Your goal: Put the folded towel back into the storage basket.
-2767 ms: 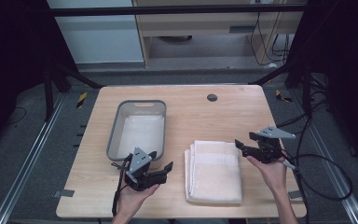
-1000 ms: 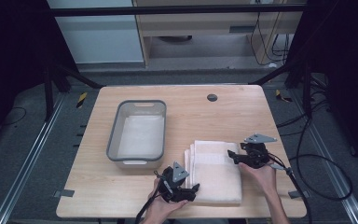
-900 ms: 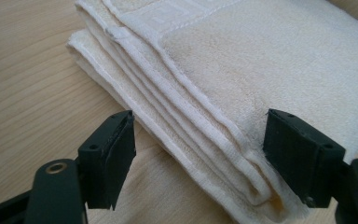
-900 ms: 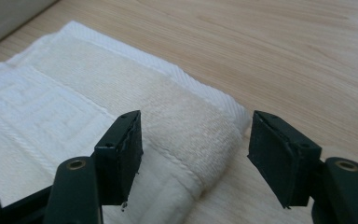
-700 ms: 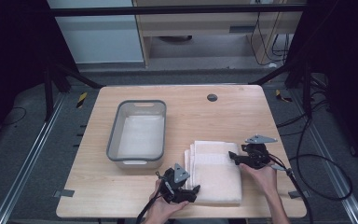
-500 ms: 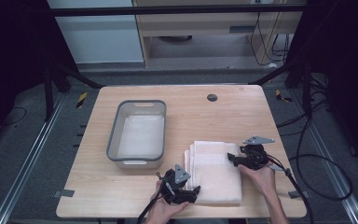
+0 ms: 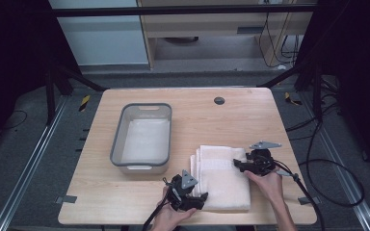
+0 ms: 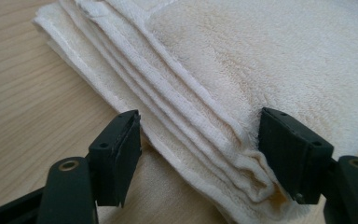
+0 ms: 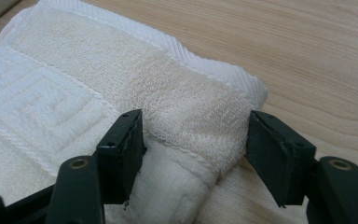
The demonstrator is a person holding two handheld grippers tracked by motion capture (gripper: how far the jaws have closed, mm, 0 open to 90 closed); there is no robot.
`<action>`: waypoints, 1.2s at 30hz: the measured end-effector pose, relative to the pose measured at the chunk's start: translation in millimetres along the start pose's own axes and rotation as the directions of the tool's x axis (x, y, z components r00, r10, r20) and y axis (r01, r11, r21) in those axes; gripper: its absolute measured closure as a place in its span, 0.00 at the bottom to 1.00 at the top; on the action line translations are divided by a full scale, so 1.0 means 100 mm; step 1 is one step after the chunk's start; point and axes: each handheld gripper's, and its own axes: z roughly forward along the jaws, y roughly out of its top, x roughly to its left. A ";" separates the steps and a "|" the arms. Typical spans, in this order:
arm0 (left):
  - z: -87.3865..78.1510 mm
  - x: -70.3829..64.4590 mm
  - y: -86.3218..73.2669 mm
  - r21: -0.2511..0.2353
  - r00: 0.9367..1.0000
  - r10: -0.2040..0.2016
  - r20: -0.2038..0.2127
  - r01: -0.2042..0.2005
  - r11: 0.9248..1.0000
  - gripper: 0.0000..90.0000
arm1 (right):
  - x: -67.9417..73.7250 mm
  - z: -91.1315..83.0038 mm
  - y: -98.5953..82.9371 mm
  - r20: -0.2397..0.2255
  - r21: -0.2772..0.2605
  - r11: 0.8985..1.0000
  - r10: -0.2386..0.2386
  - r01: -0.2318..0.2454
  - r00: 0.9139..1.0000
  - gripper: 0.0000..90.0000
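Observation:
A folded cream towel (image 7: 221, 177) lies on the wooden table (image 7: 250, 115), right of centre near the front. My left gripper (image 7: 197, 198) sits at its front left corner, open, with the stacked layered edge of the towel (image 8: 205, 116) between its jaws. My right gripper (image 7: 237, 164) is at the towel's right edge, open, its jaws astride a thick folded corner of the towel (image 9: 191, 121). Neither pair of jaws has closed onto the cloth.
A grey plastic tub (image 7: 143, 137) stands left of the towel with a pale cloth inside it. A dark round grommet (image 7: 219, 100) is set into the far side of the table. Black cables (image 7: 318, 168) trail off the right edge.
Since 2.8 s ago both grippers moved inward from beside the towel to its edges: the left slid right to the front left corner, the right slid left onto the right edge.

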 end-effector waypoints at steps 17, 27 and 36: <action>0.05 0.02 0.01 0.011 0.996 -0.023 0.083 0.022 1.000 0.48 | -0.01 0.04 0.00 -0.074 0.028 0.998 0.061 -0.059 0.995 0.58; 0.07 0.05 0.01 0.020 0.989 -0.046 0.140 0.044 0.999 0.60 | -0.01 0.04 0.01 -0.118 0.042 0.996 0.085 -0.081 0.989 0.75; 0.03 0.05 0.03 0.014 0.988 -0.046 0.146 0.044 0.999 0.73 | 0.00 0.02 0.01 -0.127 0.020 0.997 0.072 -0.070 0.989 0.84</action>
